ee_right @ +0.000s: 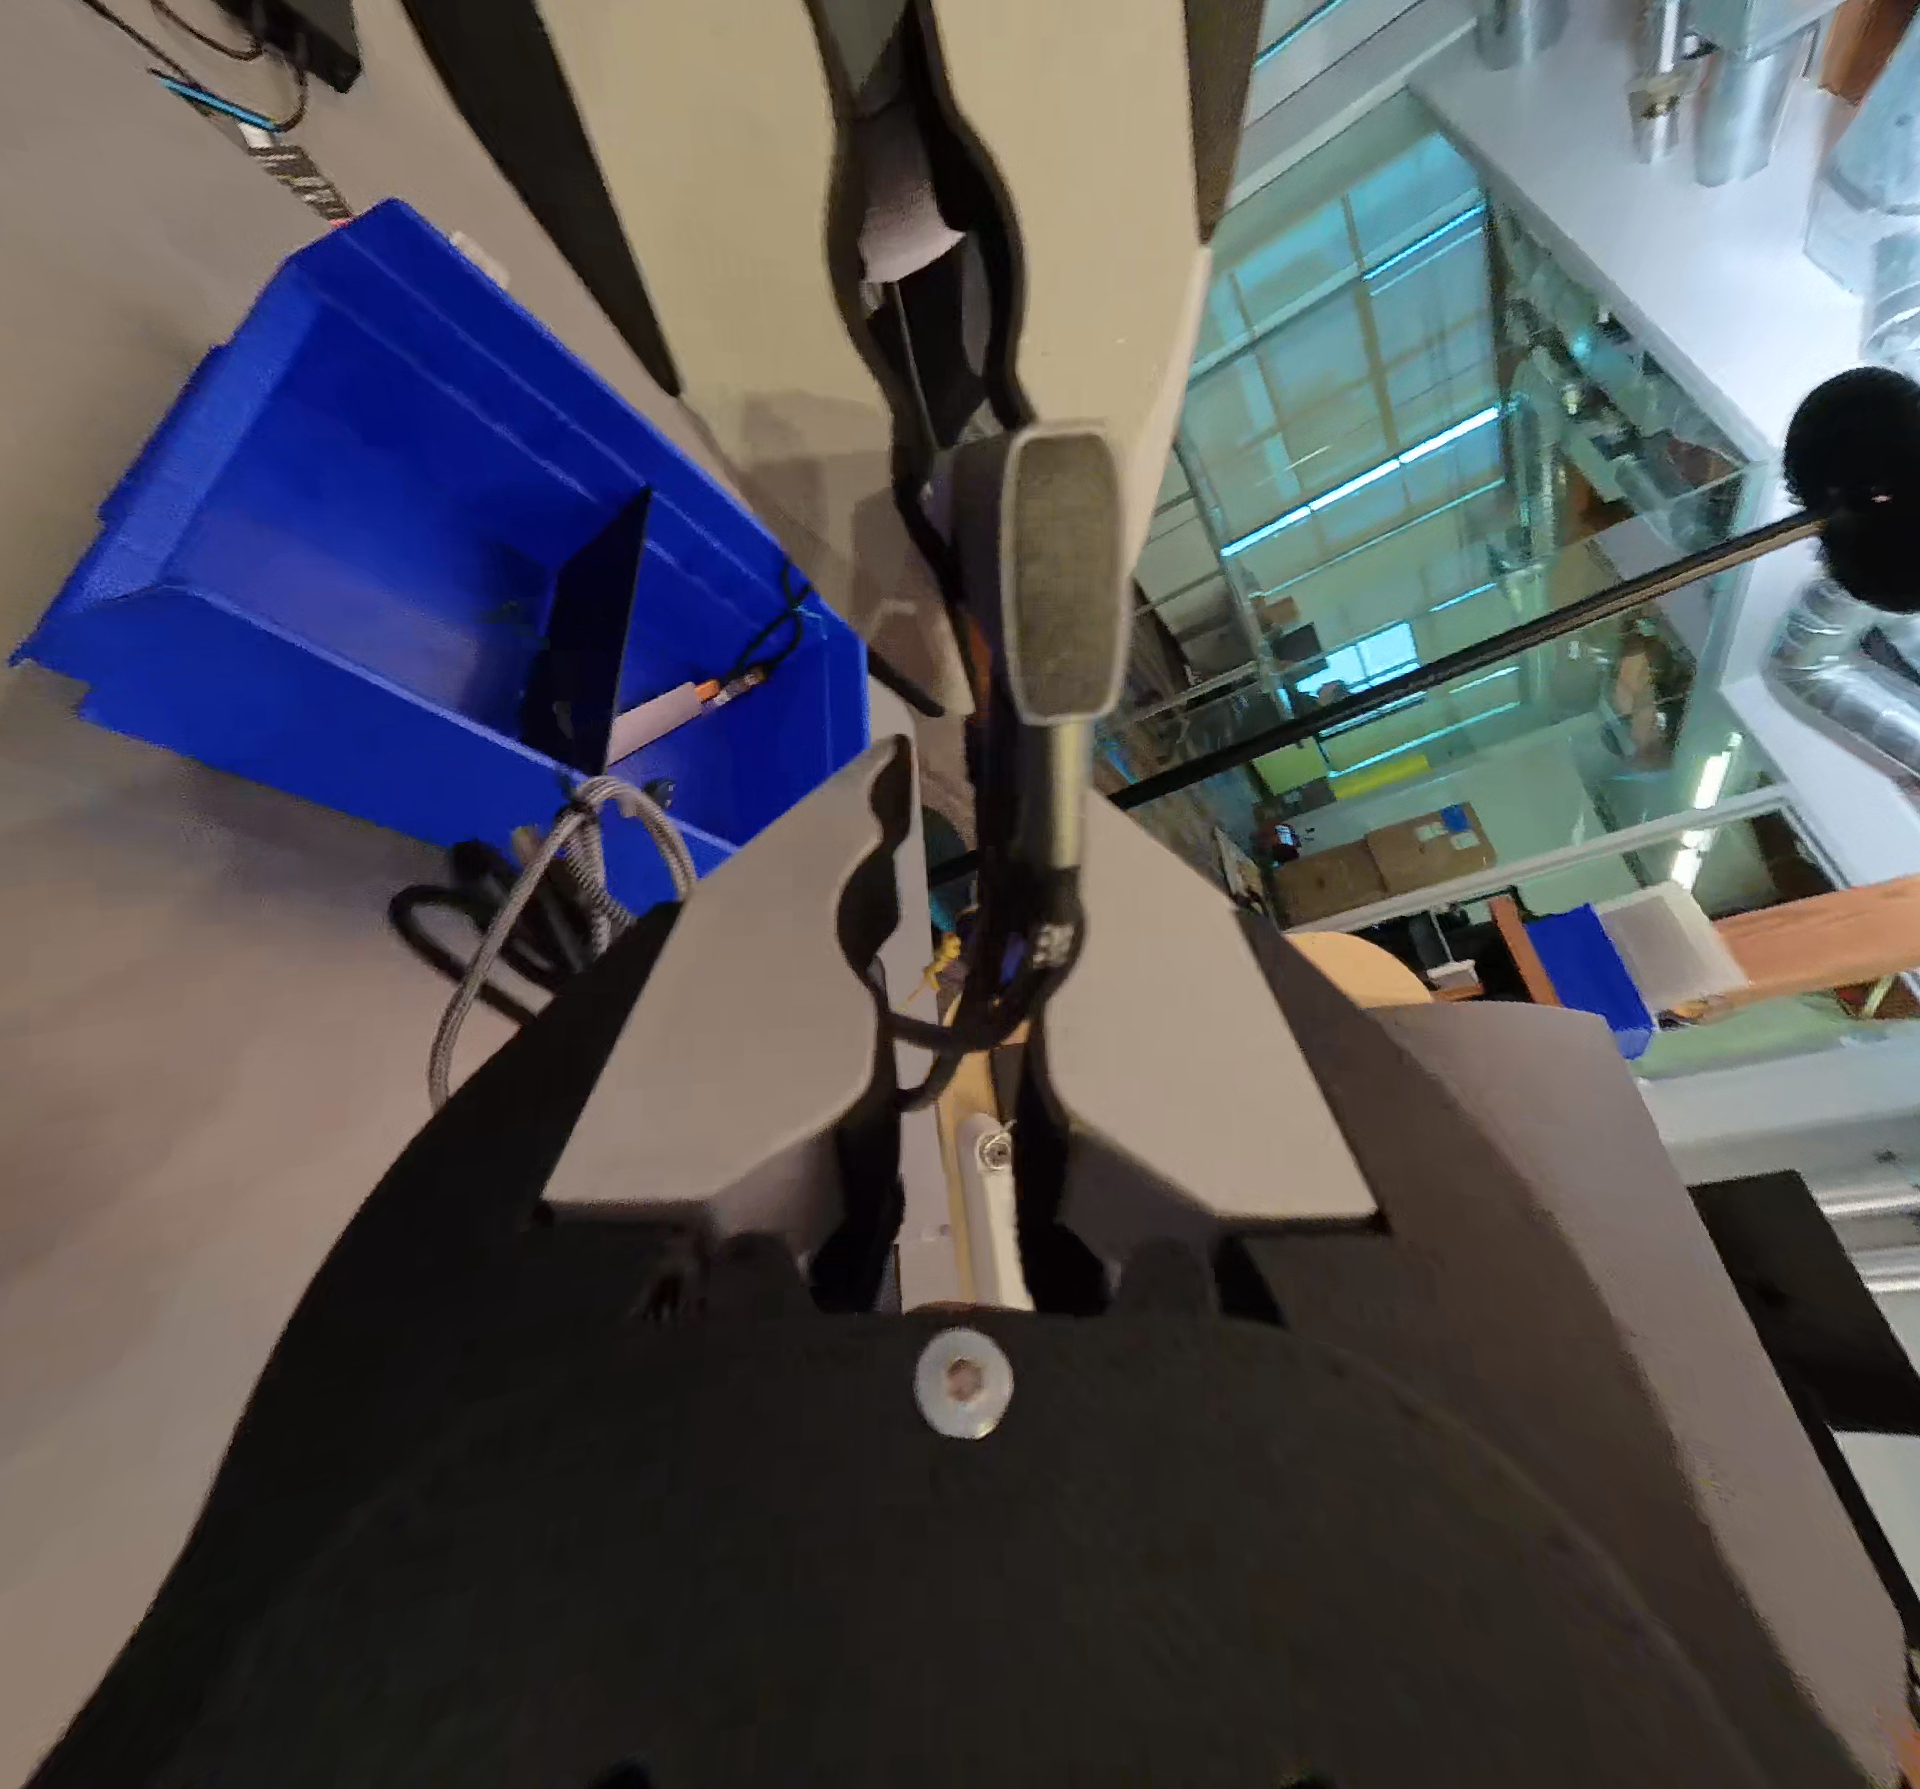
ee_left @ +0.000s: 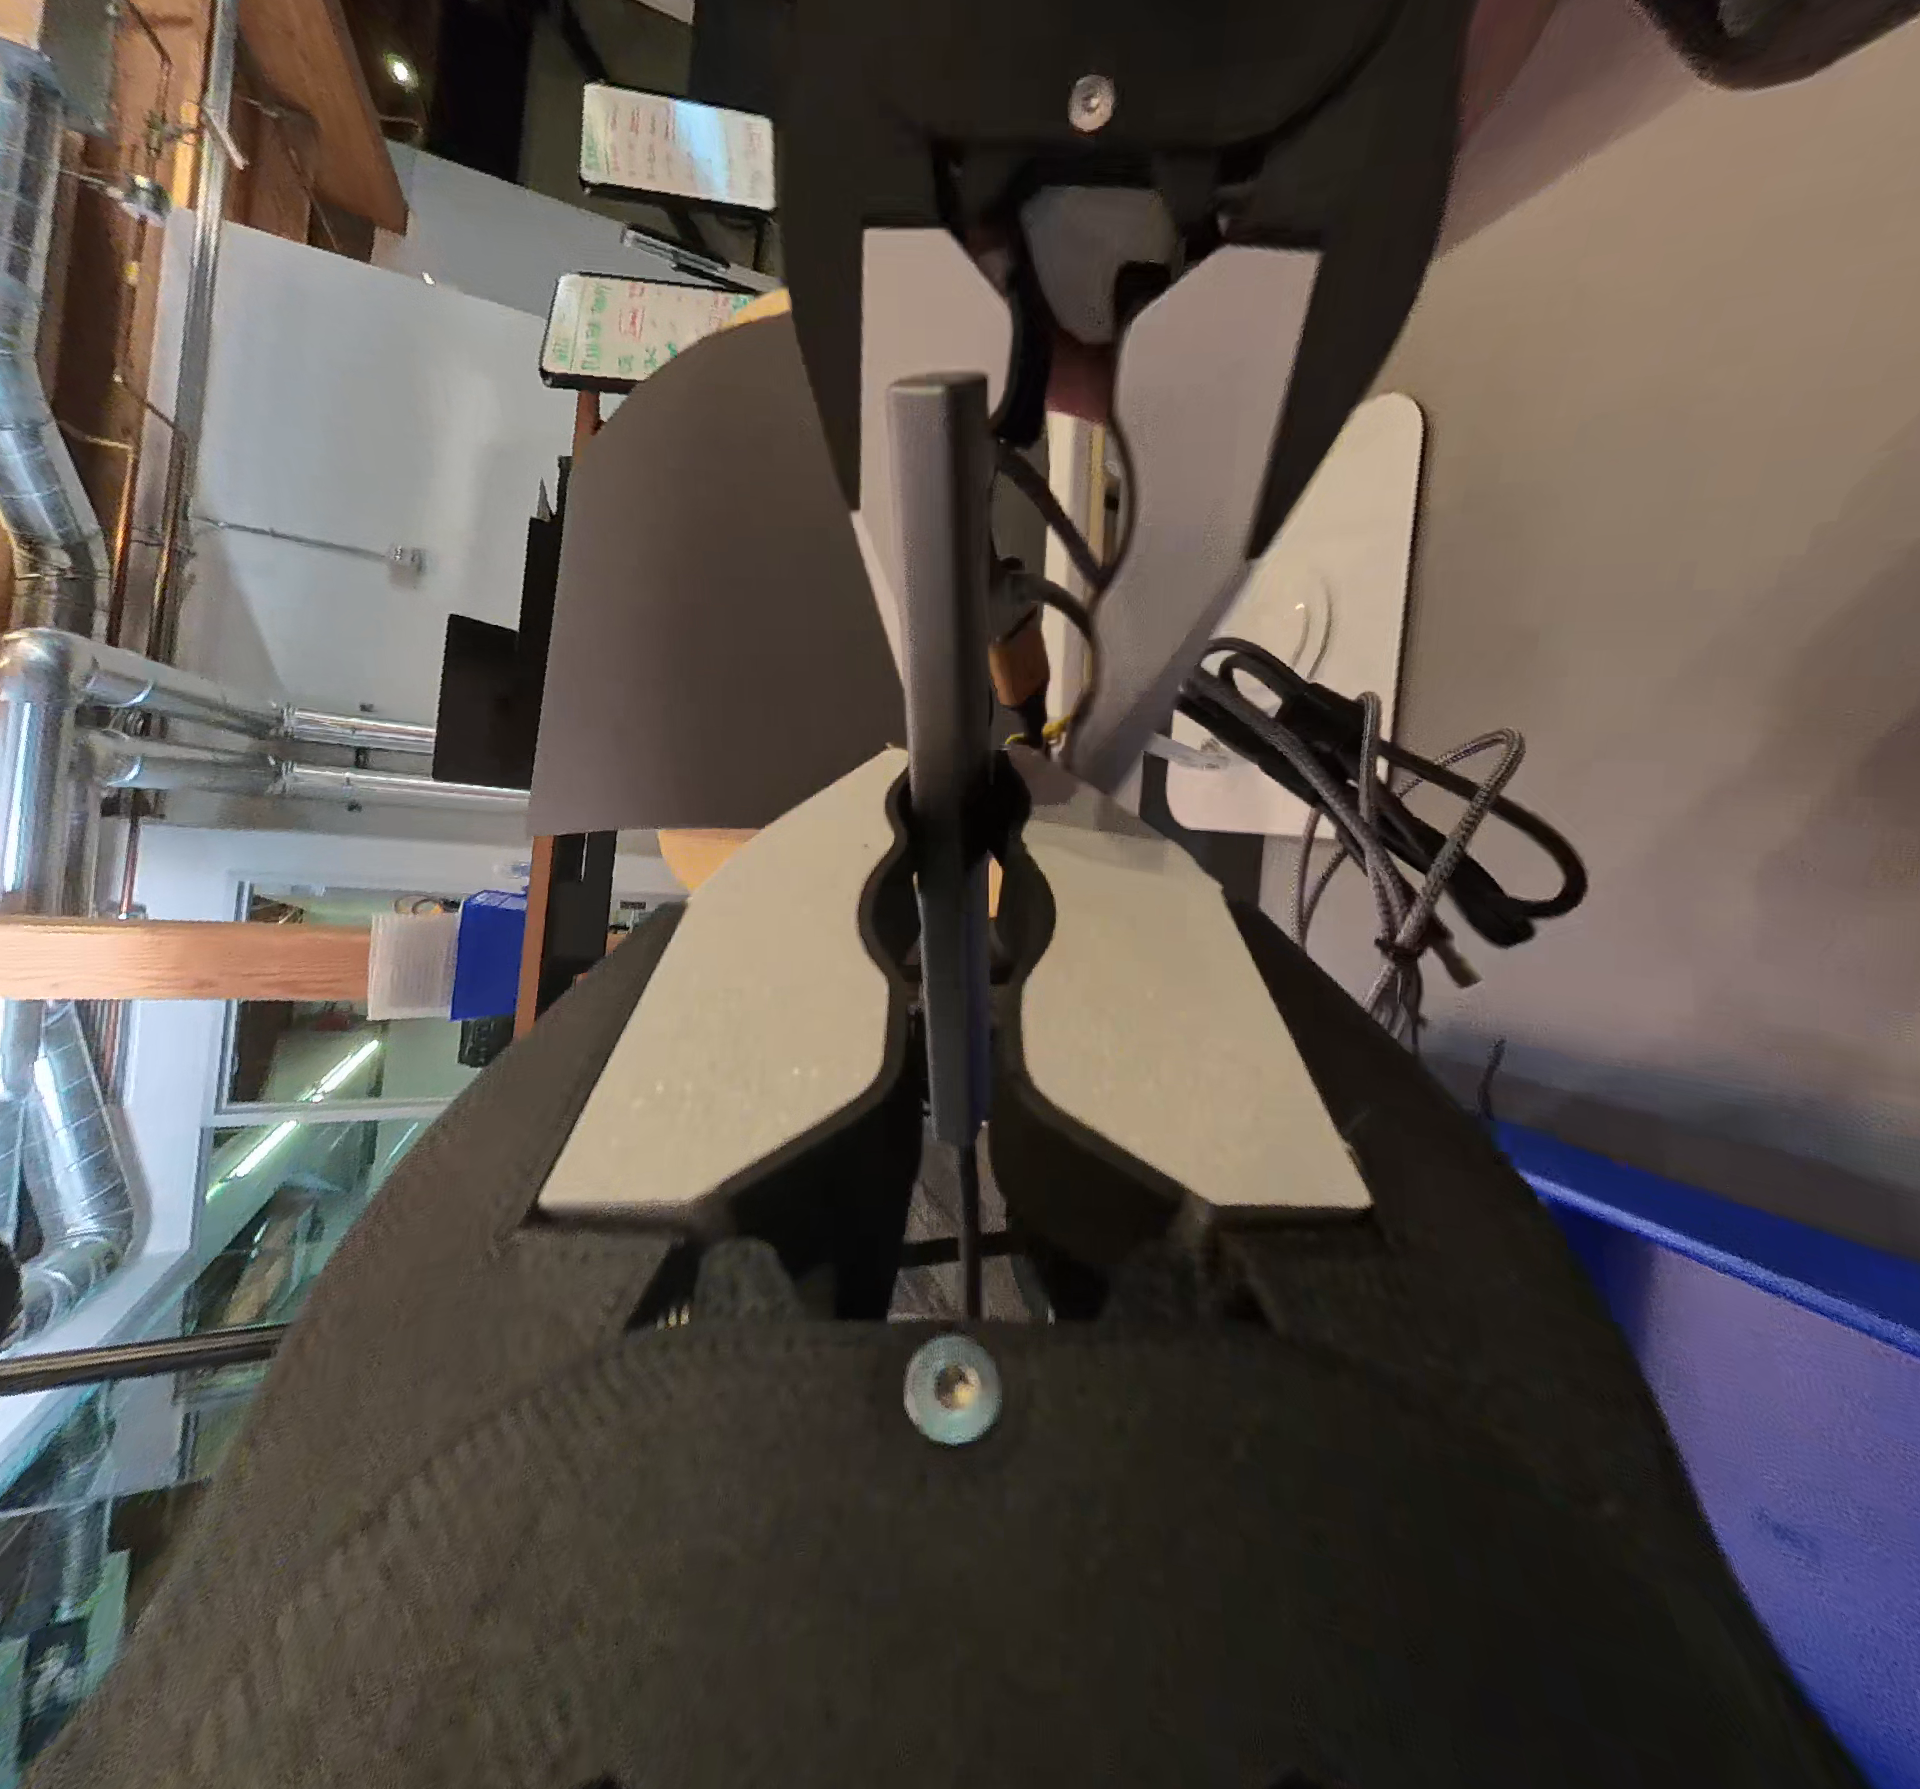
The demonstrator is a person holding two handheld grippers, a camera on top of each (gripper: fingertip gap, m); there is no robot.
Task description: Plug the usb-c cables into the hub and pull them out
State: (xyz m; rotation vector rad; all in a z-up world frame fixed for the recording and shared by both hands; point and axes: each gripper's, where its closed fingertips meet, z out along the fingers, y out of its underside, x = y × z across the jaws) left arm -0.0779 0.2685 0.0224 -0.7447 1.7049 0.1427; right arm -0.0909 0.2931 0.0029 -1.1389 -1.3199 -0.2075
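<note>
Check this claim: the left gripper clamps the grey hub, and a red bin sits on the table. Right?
Wrong colour: the bin is blue, as the right wrist view shows. The left gripper does clamp the grey hub, and the bin sits on the table.

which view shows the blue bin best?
Right wrist view: the blue bin lies open on the grey table, its inside and divider visible. Left wrist view catches only an edge at lower right.

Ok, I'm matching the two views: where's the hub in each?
Left wrist view: hub at centre, edge-on, gripped in the left claw.
Right wrist view: hub at centre, just above the middle.
Shared landmark: blue bin, lower right there, at left here.
</note>
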